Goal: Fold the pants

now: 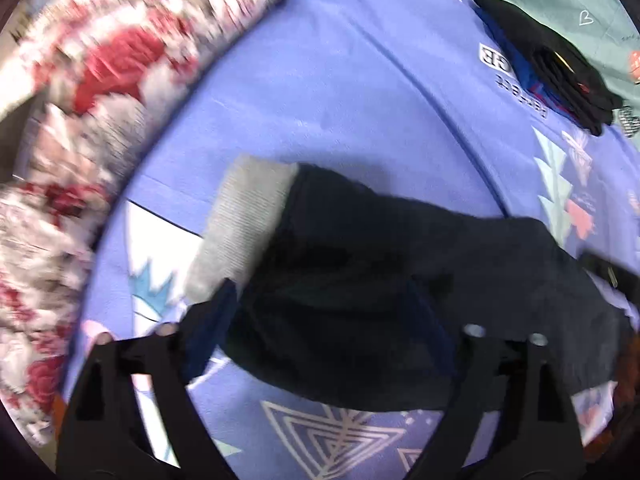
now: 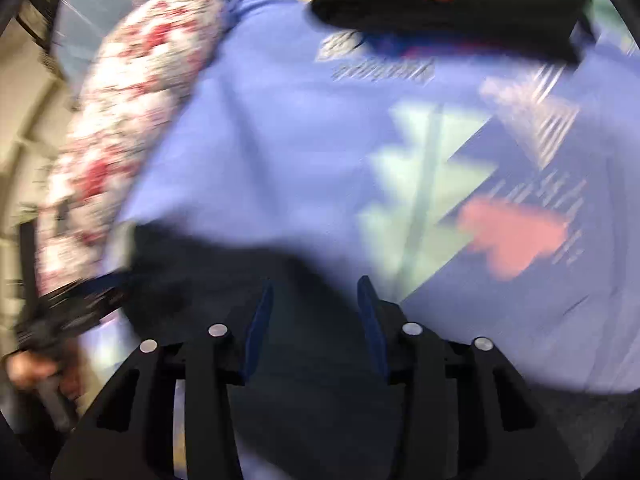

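Dark navy pants (image 1: 360, 264) with a grey ribbed cuff (image 1: 240, 228) lie on a purple patterned bedsheet (image 1: 320, 100). My left gripper (image 1: 320, 304) stands wide open, its blue-padded fingers (image 1: 212, 320) on either side of the bunched dark cloth. In the blurred right wrist view the pants (image 2: 224, 280) lie under and between my right gripper (image 2: 314, 300), whose blue pads (image 2: 258, 320) stand apart with dark cloth between them. The left gripper and hand show at the far left of that view.
A red and white floral quilt (image 1: 80, 100) runs along the left edge of the bed. A stack of folded dark clothes (image 1: 560, 64) lies at the far right of the sheet, and shows at the top of the right wrist view (image 2: 452, 12).
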